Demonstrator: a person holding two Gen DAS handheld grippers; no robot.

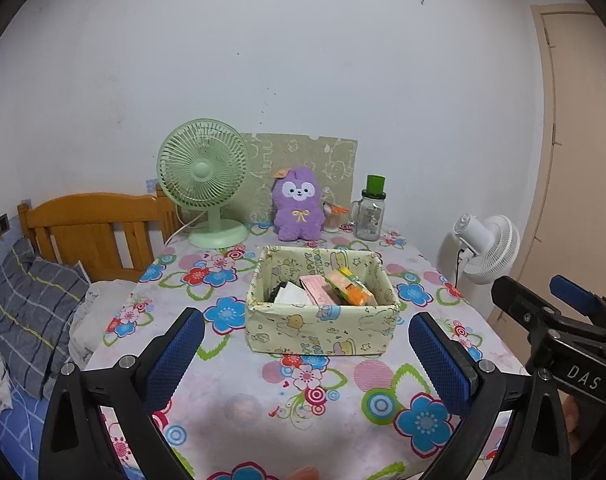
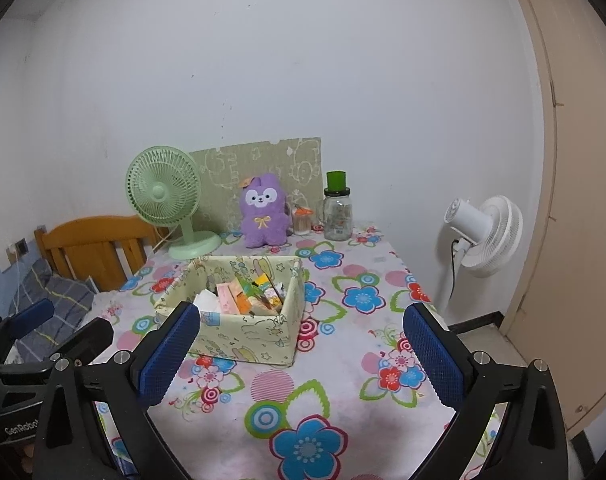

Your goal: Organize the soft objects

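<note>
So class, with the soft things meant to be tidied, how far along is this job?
Done: small packets already sit in the fabric box. In hand: nothing; the left claw and right claw are both open and empty. Left: the purple plush toy stands outside the box, by the wall beside the green fan.

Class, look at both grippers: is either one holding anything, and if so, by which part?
Nothing is held. The left gripper and right gripper both stand open over the tablecloth, short of the fabric box.

Fuzzy purple plush toy, matt printed cloth box, smooth flowered desk covering, clear glass jar, glossy wooden headboard
</note>
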